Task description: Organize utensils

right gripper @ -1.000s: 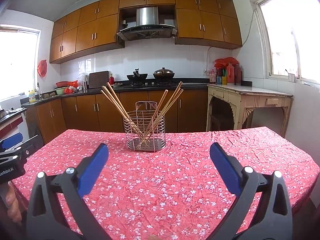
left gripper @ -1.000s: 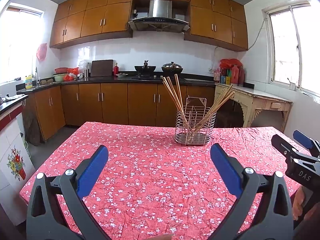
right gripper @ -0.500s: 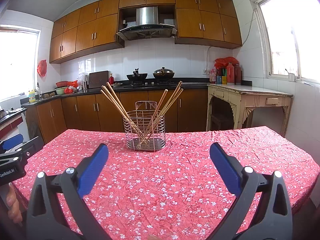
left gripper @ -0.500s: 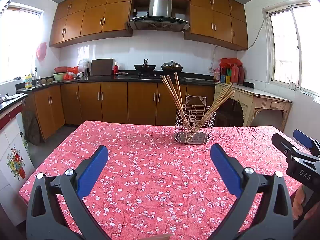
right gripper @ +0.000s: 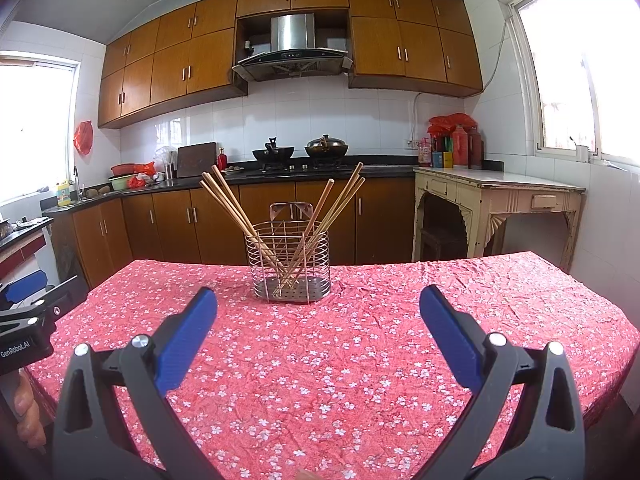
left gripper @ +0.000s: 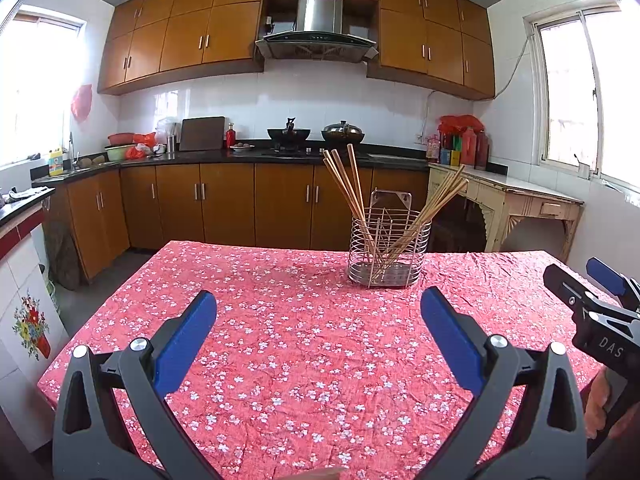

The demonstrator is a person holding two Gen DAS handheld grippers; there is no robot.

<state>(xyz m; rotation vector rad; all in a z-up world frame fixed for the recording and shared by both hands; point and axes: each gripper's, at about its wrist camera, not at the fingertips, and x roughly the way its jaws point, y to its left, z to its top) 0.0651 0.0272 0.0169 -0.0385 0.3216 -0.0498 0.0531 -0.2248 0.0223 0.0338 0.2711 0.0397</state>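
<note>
I hold both my left hand-held gripper [left gripper: 319, 312] and right hand-held gripper [right gripper: 318, 310] spread and empty over the bench's [right gripper: 360, 360] near edge, since the chopsticks [right gripper: 236, 208] stand in the wire holder [right gripper: 290, 266] toward its far edge.

Before you: a table [left gripper: 280, 360] covered by a creased red cloth [right gripper: 360, 360] with small white flowers. A wire basket [right gripper: 289, 267] stands upright on the cloth toward the far edge, its perforated metal base flat on the fabric. You see nothing else lying on the cloth.
</note>
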